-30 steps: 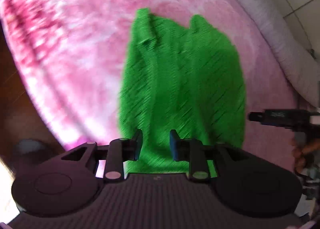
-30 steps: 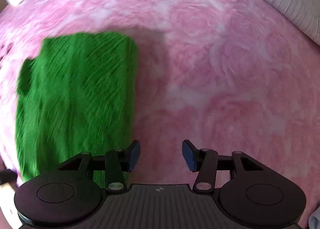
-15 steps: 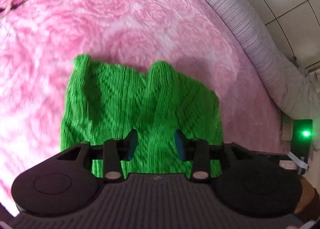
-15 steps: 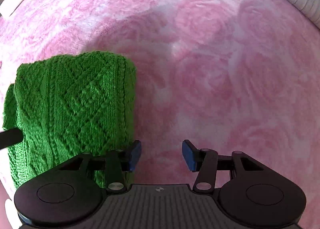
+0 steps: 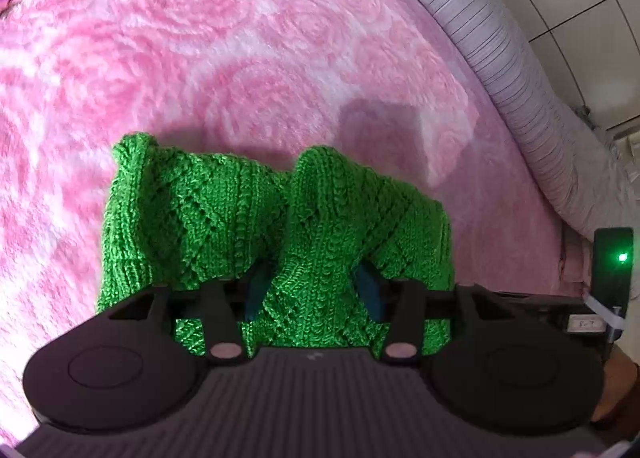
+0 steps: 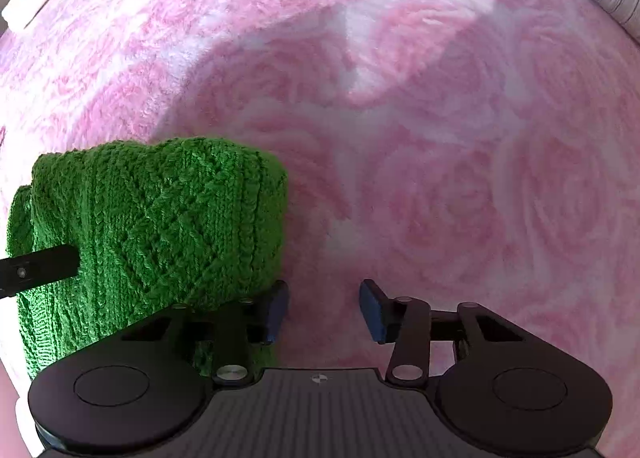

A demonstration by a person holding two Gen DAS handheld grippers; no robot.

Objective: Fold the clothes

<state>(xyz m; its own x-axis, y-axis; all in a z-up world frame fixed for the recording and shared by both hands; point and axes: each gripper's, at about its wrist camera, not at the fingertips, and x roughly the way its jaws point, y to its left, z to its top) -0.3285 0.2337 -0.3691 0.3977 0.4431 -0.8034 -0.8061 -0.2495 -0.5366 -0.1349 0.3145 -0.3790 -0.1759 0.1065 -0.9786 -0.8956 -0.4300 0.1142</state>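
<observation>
A folded green knitted sweater (image 5: 224,217) lies on a pink rose-patterned blanket (image 5: 200,37). My left gripper (image 5: 314,290) is open, its blue pads on either side of a raised fold of the sweater, which bulges up between them. In the right wrist view the sweater (image 6: 160,217) sits at the left. My right gripper (image 6: 323,310) is open and empty over the blanket (image 6: 440,157), its left pad just beside the sweater's right edge. A finger of the left gripper (image 6: 38,268) pokes in from the left onto the knit.
A grey ribbed bolster (image 5: 520,77) runs along the blanket's far right edge, with a tiled wall behind. A dark device with a green light (image 5: 612,258) is at the right. A white cloth (image 6: 36,5) lies at the far left corner.
My left gripper has moved forward and down onto the sweater, and the knit now rises between its pads. My right gripper has come lower and closer to the sweater's right edge.
</observation>
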